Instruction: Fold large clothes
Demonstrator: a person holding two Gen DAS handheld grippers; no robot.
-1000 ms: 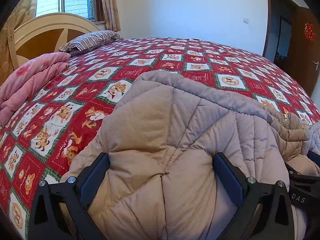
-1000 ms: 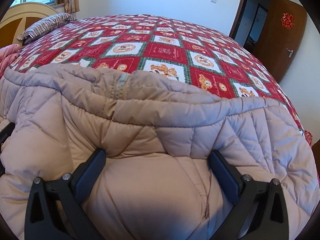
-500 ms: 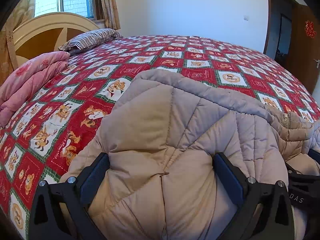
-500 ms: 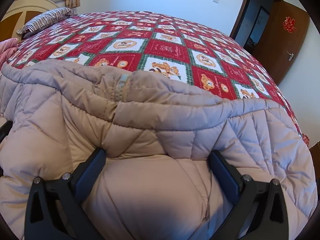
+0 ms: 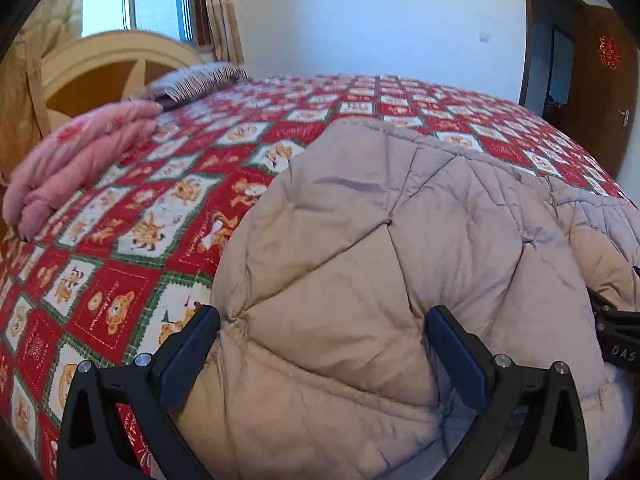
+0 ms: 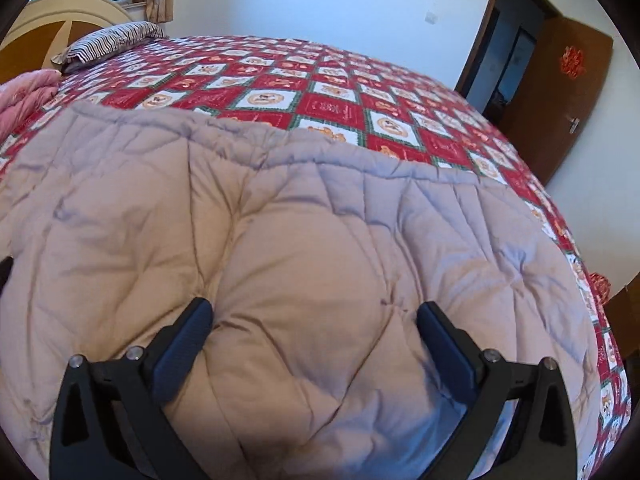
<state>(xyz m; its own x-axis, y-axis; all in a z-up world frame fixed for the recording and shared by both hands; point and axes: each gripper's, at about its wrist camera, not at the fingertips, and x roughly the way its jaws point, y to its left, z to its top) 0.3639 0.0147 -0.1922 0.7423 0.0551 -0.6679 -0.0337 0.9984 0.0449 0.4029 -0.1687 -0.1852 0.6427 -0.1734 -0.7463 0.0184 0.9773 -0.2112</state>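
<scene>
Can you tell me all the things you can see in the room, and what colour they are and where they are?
Puffy quilted coat: one, beige, on the near part of the bed, bulging between both grippers' fingers.
Patchwork bedspread: one, red and white squares with bear pictures, covering the bed.
Folded blanket: one, pink, left edge of the bed.
Striped pillow: one, brown and white, by the headboard.
Curved wooden headboard: one, cream and tan, far left.
Window with curtain: one, above the headboard.
Wooden door: one, brown with a red ornament, right wall.
Left gripper: one, black, fingers apart around the coat.
Right gripper: one, black, likewise.
</scene>
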